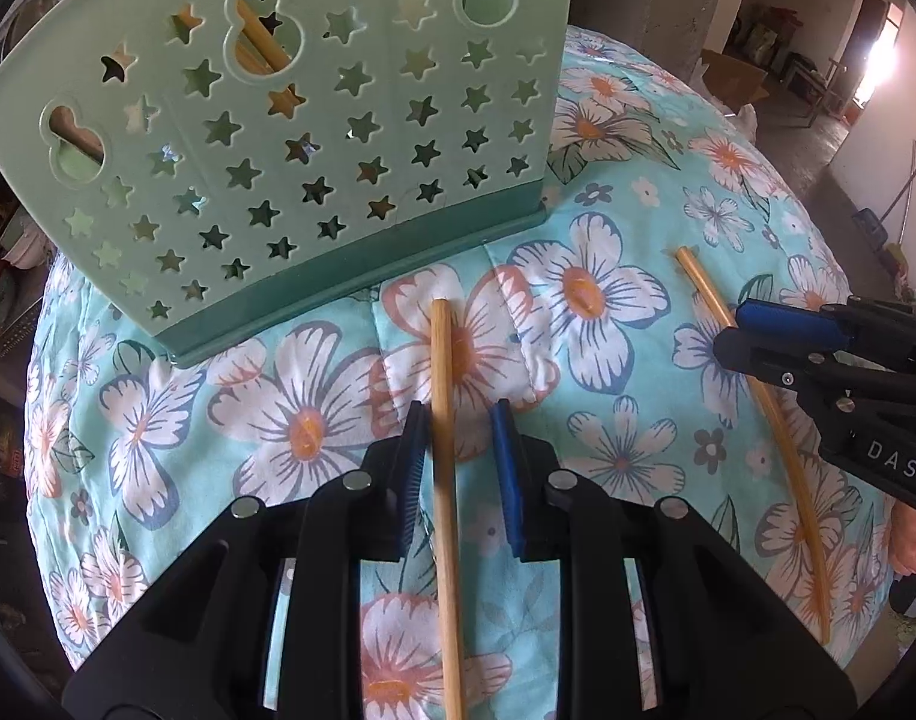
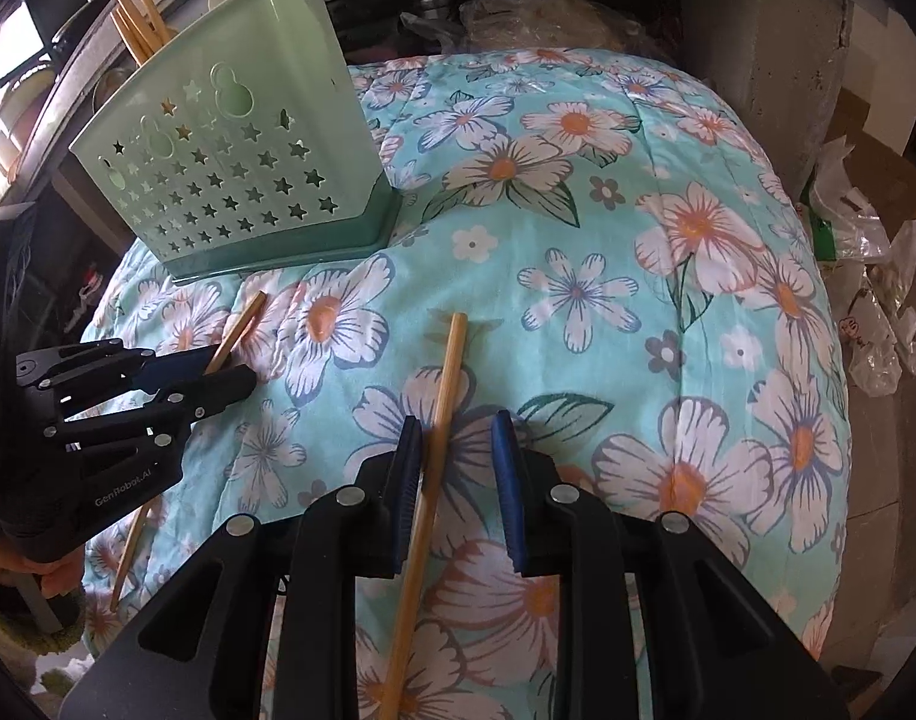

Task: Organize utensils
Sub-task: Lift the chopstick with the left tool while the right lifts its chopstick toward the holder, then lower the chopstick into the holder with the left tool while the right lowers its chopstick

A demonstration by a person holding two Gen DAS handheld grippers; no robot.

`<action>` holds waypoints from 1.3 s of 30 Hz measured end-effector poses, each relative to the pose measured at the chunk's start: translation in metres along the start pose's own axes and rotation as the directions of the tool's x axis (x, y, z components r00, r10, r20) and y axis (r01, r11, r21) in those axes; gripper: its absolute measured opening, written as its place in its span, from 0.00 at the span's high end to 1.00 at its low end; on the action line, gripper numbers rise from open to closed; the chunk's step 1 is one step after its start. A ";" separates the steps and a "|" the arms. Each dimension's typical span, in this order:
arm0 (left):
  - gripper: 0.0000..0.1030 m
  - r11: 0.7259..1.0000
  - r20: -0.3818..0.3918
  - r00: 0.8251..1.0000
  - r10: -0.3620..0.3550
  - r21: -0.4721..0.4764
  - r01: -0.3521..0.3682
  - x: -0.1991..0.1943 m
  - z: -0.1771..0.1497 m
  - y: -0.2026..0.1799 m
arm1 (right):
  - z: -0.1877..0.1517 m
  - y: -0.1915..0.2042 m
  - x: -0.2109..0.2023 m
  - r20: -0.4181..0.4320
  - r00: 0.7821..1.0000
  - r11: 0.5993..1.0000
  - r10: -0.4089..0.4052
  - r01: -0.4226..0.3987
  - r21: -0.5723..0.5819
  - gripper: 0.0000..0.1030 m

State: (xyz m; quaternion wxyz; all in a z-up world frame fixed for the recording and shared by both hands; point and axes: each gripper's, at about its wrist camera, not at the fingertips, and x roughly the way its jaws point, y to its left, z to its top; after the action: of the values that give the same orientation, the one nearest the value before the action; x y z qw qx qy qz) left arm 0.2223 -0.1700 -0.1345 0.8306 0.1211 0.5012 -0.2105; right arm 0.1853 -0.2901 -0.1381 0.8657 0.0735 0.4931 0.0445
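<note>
Left tool [image 1: 458, 414] is spread astride a thin wooden chopstick [image 1: 443, 420]. Right tool [image 2: 455, 426], equally spread, straddles another wooden chopstick [image 2: 440, 408], at 4 o'clock of the green star-cut plastic holder [image 2: 230, 180].

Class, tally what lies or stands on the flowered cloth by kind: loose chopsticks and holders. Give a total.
Loose chopsticks: 2, left chopstick, right chopstick
Green utensil holder: 1
Total: 3
</note>
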 end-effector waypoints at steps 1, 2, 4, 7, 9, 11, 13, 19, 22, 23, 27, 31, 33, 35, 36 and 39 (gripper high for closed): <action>0.80 1.000 0.011 1.000 0.010 0.003 -0.010 0.000 -0.001 -0.002 | -0.001 0.002 0.000 0.008 1.000 1.000 -0.014 0.015 -0.010 0.80; 0.80 1.000 0.023 1.000 0.020 0.005 -0.021 0.001 -0.001 -0.008 | -0.002 0.004 0.001 0.017 0.999 0.999 -0.030 0.030 -0.023 0.82; 0.81 0.999 0.051 0.998 0.042 0.008 -0.042 0.000 -0.005 -0.013 | -0.005 0.010 0.002 0.033 0.998 0.997 -0.055 0.056 -0.047 0.85; 0.86 0.997 0.086 0.994 0.071 0.001 -0.072 -0.003 -0.014 -0.025 | -0.009 0.017 0.000 0.061 0.995 0.993 -0.085 0.090 -0.075 0.89; 0.94 0.996 0.107 0.990 0.088 -0.013 -0.087 -0.004 -0.017 -0.026 | -0.011 0.019 -0.001 0.078 0.992 0.992 -0.097 0.103 -0.078 0.91; 0.95 0.995 0.129 0.987 0.092 -0.035 -0.088 -0.008 -0.024 -0.026 | -0.013 0.020 -0.004 0.096 0.990 0.991 -0.103 0.111 -0.078 0.94; 0.95 0.994 0.154 0.983 0.101 -0.053 -0.094 -0.012 -0.031 -0.025 | -0.015 0.021 -0.008 0.117 0.987 0.990 -0.110 0.120 -0.078 0.94; 0.95 0.992 0.219 0.971 0.095 -0.102 -0.074 -0.039 -0.042 -0.016 | -0.020 0.024 -0.024 0.154 0.984 0.994 -0.089 0.098 -0.054 0.94; 0.95 0.992 0.260 0.962 0.089 -0.113 -0.061 -0.061 -0.041 -0.010 | -0.018 0.027 -0.037 0.176 0.982 0.996 -0.067 0.076 -0.046 0.94; 0.95 0.992 0.277 0.957 0.086 -0.117 -0.055 -0.071 -0.042 -0.009 | -0.017 0.028 -0.043 0.185 0.981 0.997 -0.060 0.070 -0.045 0.94; 0.95 0.991 0.344 0.936 0.080 -0.130 -0.037 -0.109 -0.038 -0.004 | -0.008 0.033 -0.069 0.234 0.972 0.999 -0.017 0.028 -0.041 0.94; 0.95 0.990 0.410 0.908 0.084 -0.136 -0.031 -0.144 -0.027 0.001 | 0.002 0.040 -0.098 0.285 0.958 0.998 0.029 -0.014 -0.054 0.94; 0.95 0.990 0.437 0.895 0.087 -0.135 -0.030 -0.159 -0.023 0.003 | 0.008 0.044 -0.112 0.304 0.951 0.997 0.050 -0.032 -0.064 0.94; 0.94 0.990 0.463 0.882 0.092 -0.135 -0.033 -0.172 -0.018 0.005 | 0.014 0.047 -0.123 0.319 0.945 0.996 0.075 -0.055 -0.072 0.94; 0.94 0.990 0.476 0.874 0.096 -0.134 -0.035 -0.178 -0.016 0.007 | 0.017 0.049 -0.127 0.323 0.942 0.995 0.087 -0.066 -0.075 0.94; 0.94 0.991 0.503 0.859 0.100 -0.131 -0.039 -0.194 -0.011 0.012 | 0.028 0.055 -0.138 0.331 0.937 0.992 0.115 -0.090 -0.090 0.94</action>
State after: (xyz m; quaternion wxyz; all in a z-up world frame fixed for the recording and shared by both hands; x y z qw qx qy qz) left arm 0.1405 -0.1105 0.0316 0.9459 0.0307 0.2713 -0.1753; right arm 0.1387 -0.2588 0.0023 0.9356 0.0736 0.3322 0.0946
